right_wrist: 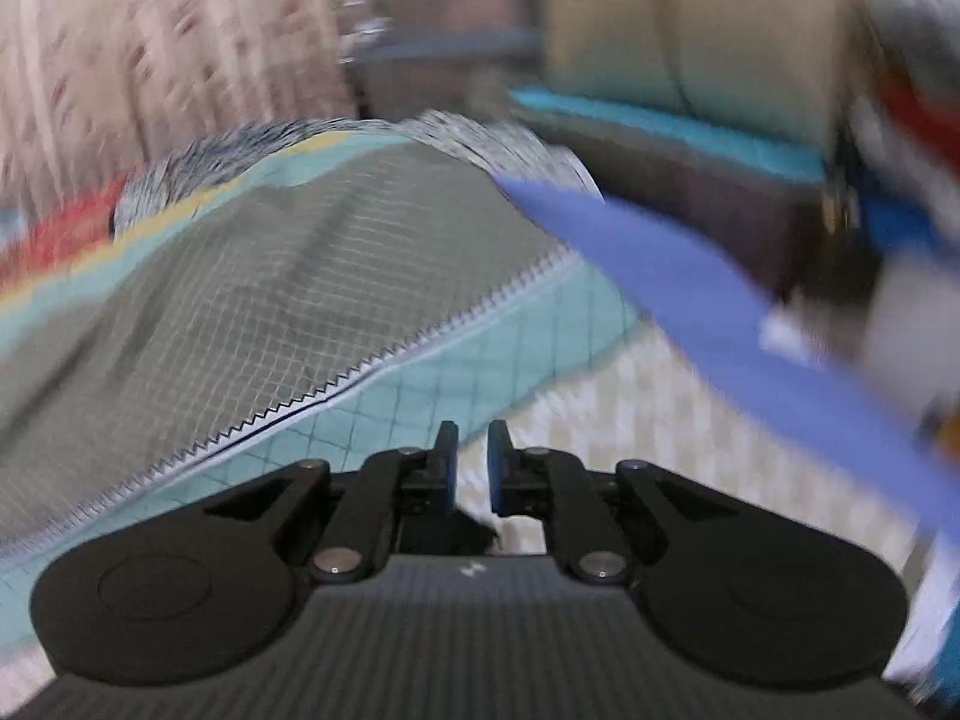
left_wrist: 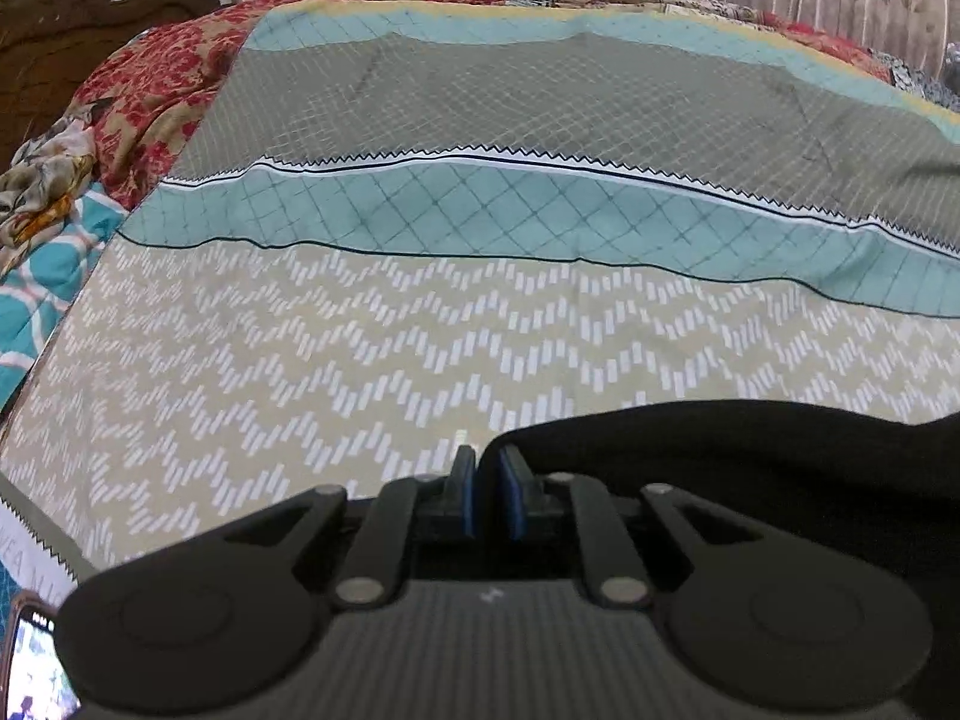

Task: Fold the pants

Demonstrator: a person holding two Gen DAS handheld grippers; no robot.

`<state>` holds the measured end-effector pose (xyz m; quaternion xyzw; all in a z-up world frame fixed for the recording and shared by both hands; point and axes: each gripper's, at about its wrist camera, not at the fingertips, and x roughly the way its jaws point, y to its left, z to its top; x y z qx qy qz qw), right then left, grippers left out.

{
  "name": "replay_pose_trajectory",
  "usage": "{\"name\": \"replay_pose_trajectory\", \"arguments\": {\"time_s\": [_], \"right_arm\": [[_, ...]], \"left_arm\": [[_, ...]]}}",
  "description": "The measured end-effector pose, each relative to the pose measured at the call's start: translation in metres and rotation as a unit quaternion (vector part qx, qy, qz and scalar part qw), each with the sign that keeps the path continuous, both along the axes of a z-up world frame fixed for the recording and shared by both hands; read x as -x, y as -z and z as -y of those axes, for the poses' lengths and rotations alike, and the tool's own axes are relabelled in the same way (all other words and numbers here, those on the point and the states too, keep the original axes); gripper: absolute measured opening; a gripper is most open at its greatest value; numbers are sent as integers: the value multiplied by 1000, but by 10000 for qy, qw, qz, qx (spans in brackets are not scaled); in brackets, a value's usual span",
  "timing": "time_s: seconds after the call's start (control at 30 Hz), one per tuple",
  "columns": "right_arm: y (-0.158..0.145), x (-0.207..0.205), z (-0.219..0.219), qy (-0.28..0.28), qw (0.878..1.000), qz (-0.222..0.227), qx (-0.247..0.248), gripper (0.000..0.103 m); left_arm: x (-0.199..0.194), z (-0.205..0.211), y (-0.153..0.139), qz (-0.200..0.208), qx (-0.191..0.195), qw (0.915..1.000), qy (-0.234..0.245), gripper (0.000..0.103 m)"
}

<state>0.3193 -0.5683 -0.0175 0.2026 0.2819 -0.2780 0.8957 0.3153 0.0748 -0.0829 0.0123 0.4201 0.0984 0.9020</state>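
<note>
The left wrist view looks across a bed covered by a patterned bedsheet (left_wrist: 420, 324) with a beige zigzag band, a teal checked band and a grey grid band. The left gripper (left_wrist: 487, 489) sits low in the view, its 2 blue-padded jaws drawn nearly together with only a thin slit between them. The pants (left_wrist: 750, 456), black cloth, lie on the sheet just to the right of the jaws, and their edge rises against the right pad; whether any cloth is pinched in the slit cannot be told. A red floral blanket (left_wrist: 162, 78) is bunched at the far left beside a dark carved headboard (left_wrist: 66, 42), and a lit phone (left_wrist: 36, 666) shows in the bottom left corner.

The right wrist view is smeared by blur. The right gripper (right_wrist: 473, 465) has its jaws close together with a narrow gap through which the pale sheet shows. A small dark scrap lies under the base of the jaws, but whether it is held cannot be told. A blue strap (right_wrist: 720, 324) crosses the right side diagonally. A curtain (right_wrist: 150, 60) hangs behind the bed.
</note>
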Motion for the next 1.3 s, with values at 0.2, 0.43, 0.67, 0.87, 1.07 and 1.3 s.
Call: {"name": "replay_pose_trajectory", "arguments": {"time_s": [0.2,0.43,0.67,0.87,1.07,1.3], "right_arm": [[29,21,37,348,9974,-77,-624,70],[59,15,16,-197,9905,-377,-1305,11],[26,-1,40,536,9944,-389,824,11],[3,71,74,424,9991,34,-68,26],[-16,193,74,-80,9994,130,-307,53],[22,306,71,134,9935,386,-1061,66]], "left_arm": [[-4,3,10,-90,-145,9998,53,13],[-10,10,10,-218,-255,9994,4,14],[-9,22,6,-290,-556,9980,-29,54],[22,20,-20,-167,-350,9992,-110,64],[103,11,-50,161,-243,9995,86,90],[185,-12,-38,-565,601,9965,-96,98]]}}
